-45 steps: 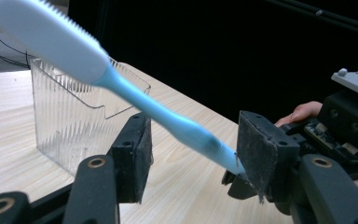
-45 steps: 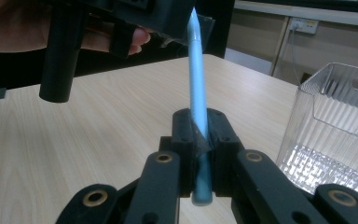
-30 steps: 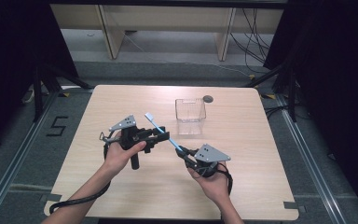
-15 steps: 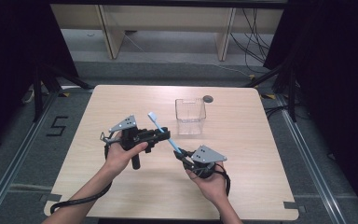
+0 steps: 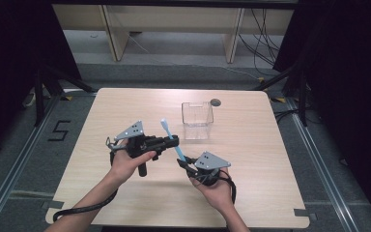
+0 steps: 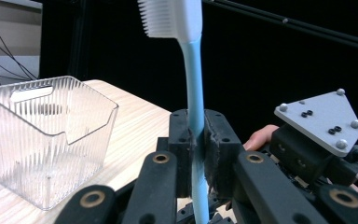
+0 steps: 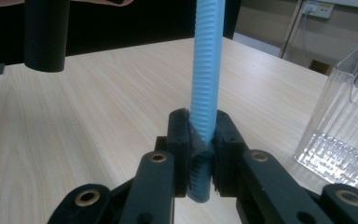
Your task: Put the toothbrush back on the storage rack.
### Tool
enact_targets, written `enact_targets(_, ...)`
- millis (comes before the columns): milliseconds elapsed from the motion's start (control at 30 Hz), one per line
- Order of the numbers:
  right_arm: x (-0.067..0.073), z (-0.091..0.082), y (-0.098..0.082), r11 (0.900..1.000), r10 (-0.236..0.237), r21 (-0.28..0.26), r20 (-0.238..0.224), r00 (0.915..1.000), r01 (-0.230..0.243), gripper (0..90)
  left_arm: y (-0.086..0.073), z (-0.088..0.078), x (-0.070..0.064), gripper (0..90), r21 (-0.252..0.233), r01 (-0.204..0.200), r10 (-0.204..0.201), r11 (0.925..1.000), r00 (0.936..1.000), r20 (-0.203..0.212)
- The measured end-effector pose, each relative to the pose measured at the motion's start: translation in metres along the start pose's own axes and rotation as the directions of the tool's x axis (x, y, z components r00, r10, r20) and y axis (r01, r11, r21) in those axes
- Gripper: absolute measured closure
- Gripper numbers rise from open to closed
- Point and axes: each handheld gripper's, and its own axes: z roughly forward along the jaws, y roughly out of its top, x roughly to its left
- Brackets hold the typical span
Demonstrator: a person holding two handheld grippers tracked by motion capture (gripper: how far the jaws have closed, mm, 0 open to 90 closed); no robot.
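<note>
Both grippers on 1 toothbrush [image 5: 171,140]

Left gripper [image 5: 173,141] just clamped its neck; right gripper [image 5: 180,161], loosening slightly, pinches the handle end, clear bin [image 5: 197,121] beyond.

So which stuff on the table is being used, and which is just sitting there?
In use:
- light blue plastic toothbrush, white bristled head up
- left tongs, shut on its handle after closing in
- right tongs, pads at its ridged lower end, just easing open
- clear ribbed plastic box, probably where it goes

Just lying about:
- small dark round spot on the wooden table
</note>
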Motion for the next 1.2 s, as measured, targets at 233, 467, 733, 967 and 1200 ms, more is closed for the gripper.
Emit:
enact_targets(233, 0.002, 0.003, -0.001, 1.0, 0.011, 0.013, -0.018, 0.9998, -0.011, 76.4, 0.001, 0.001, -0.004, 84.1, 0.022, -0.038, 0.038, 0.9991, 0.9992, -0.011)
enact_targets(467, 0.005, 0.005, -0.001, 0.999, 0.028, 0.029, -0.025, 0.9993, -0.027, 75.1, 0.001, 0.003, -0.006, 84.1, 0.026, -0.062, 0.063, 0.9977, 0.9978, -0.021)
enact_targets(733, 0.003, 0.005, -0.002, 0.999, 0.037, 0.028, -0.03, 0.9989, -0.036, 68.0, 0.001, 0.003, -0.007, 84.2, 0.029, -0.077, 0.078, 0.9966, 0.9963, -0.036)
enact_targets(967, 0.0, -0.001, -0.001, 0.996, 0.085, 0.006, 0.012, 0.9963, -0.085, 56.7, 0.004, -0.001, -0.006, 84.2, 0.03, -0.116, 0.118, 0.9927, 0.9899, -0.078)
enact_targets(1200, 0.0, -0.007, -0.001, 0.992, 0.123, 0.009, 0.036, 0.9917, -0.124, 54.4, 0.005, -0.004, -0.005, 84.2, 0.038, -0.149, 0.153, 0.988, 0.9817, -0.113)
